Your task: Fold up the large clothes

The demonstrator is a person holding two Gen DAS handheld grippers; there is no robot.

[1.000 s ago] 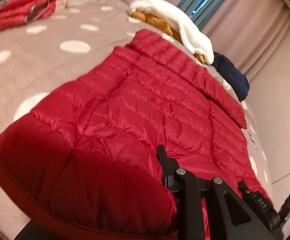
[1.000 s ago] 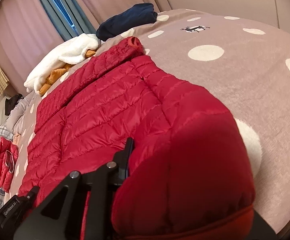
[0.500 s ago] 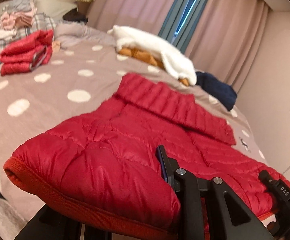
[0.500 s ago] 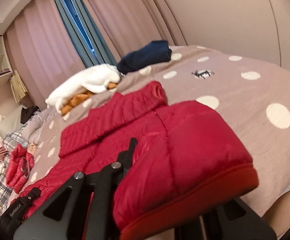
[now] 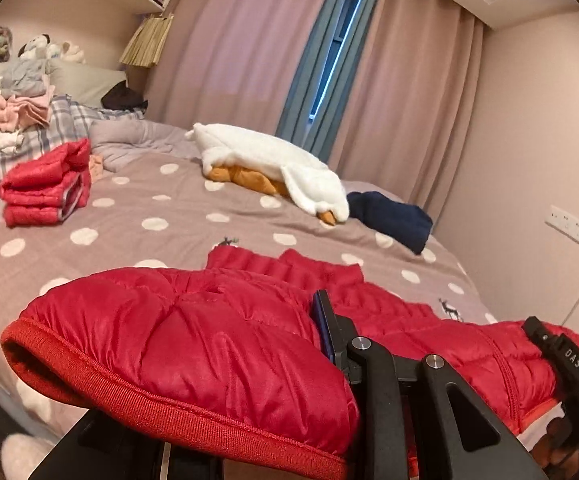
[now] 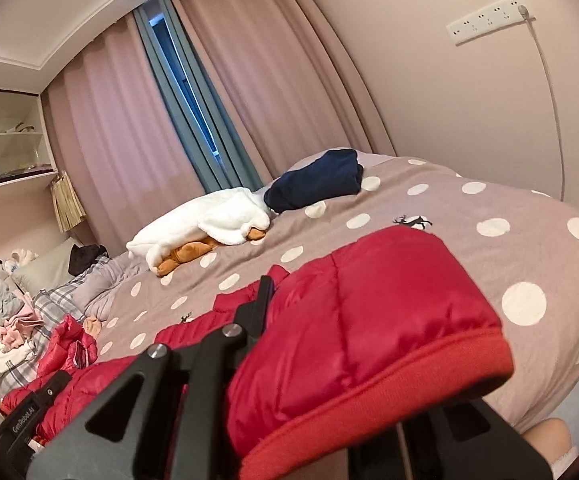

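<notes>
A red quilted puffer jacket (image 5: 217, 332) lies on the dotted bed cover (image 5: 161, 220), collar (image 5: 277, 266) toward the far side. Its ribbed hem is raised off the bed at both near corners. My left gripper (image 5: 281, 336) is shut on the hem; padding bulges over its left finger, and only the right finger (image 5: 325, 328) shows. In the right wrist view my right gripper (image 6: 301, 312) is shut on the other hem corner of the jacket (image 6: 369, 320), with its left finger (image 6: 263, 300) showing. Each view catches the other gripper at its edge.
A folded red jacket (image 5: 45, 188) sits far left, with a clothes pile (image 5: 17, 108) on plaid bedding behind it. A white fleece over an orange garment (image 5: 273, 164) and a navy garment (image 5: 393, 220) lie near the curtains. A socket strip (image 5: 577, 232) is on the right wall. A knee (image 6: 549, 436) shows bottom right.
Both grippers have risen with the jacket's hem, lifting it off the bed. The views have tilted up, so less of the jacket's body and more of the room shows.
</notes>
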